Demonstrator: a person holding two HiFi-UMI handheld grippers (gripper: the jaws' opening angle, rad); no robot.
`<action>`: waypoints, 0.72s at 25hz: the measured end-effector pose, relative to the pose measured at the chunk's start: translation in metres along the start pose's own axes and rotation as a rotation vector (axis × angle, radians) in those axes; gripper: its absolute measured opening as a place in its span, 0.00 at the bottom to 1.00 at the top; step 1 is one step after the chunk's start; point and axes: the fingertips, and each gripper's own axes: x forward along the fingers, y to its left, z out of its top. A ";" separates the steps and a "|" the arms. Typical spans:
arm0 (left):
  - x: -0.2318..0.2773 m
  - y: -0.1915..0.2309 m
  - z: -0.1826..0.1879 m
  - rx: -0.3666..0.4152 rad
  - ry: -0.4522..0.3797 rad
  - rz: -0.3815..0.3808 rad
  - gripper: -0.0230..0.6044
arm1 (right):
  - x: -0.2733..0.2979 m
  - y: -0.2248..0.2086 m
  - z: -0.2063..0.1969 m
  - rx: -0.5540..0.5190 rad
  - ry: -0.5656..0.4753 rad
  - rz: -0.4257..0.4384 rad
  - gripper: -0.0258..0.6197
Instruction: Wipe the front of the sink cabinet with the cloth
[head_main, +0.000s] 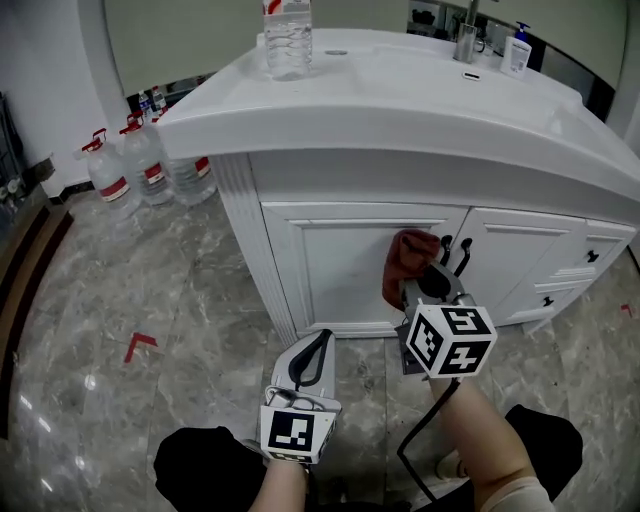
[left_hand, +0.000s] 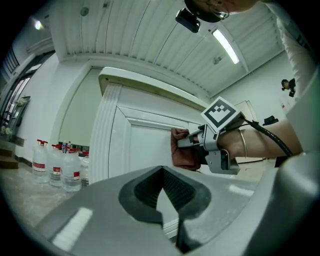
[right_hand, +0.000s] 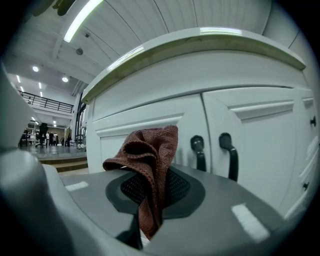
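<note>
Presently the right gripper (head_main: 428, 285) was clenched on the cloth (head_main: 407, 262), a bunched reddish wad. It sat against the left door (head_main: 335, 265) of the sink cabinet (head_main: 242, 200), at the panel's 3 o'clock edge. Two black handles (head_main: 455, 252) stood just beside it, at the cloth's 3 o'clock. The left gripper (head_main: 312, 362) hung at 7 o'clock of the right one, jaws together on nothing. Judged: press the wad flatter, sweep overlapping passes toward 9 o'clock, and keep off the handles. How firmly the cloth pressed was unreadable. The grippers hid the door's lower edge, and the cabinet's right end was cut off.
</note>
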 end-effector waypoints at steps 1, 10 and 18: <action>0.003 -0.005 0.000 -0.006 -0.004 -0.007 0.04 | -0.003 -0.008 0.000 0.003 0.008 -0.009 0.17; 0.006 -0.003 0.000 -0.046 -0.006 -0.005 0.04 | -0.017 -0.018 -0.002 0.044 -0.002 -0.057 0.16; -0.020 0.049 -0.012 -0.038 0.038 0.105 0.04 | 0.023 0.075 -0.050 0.032 0.045 0.131 0.16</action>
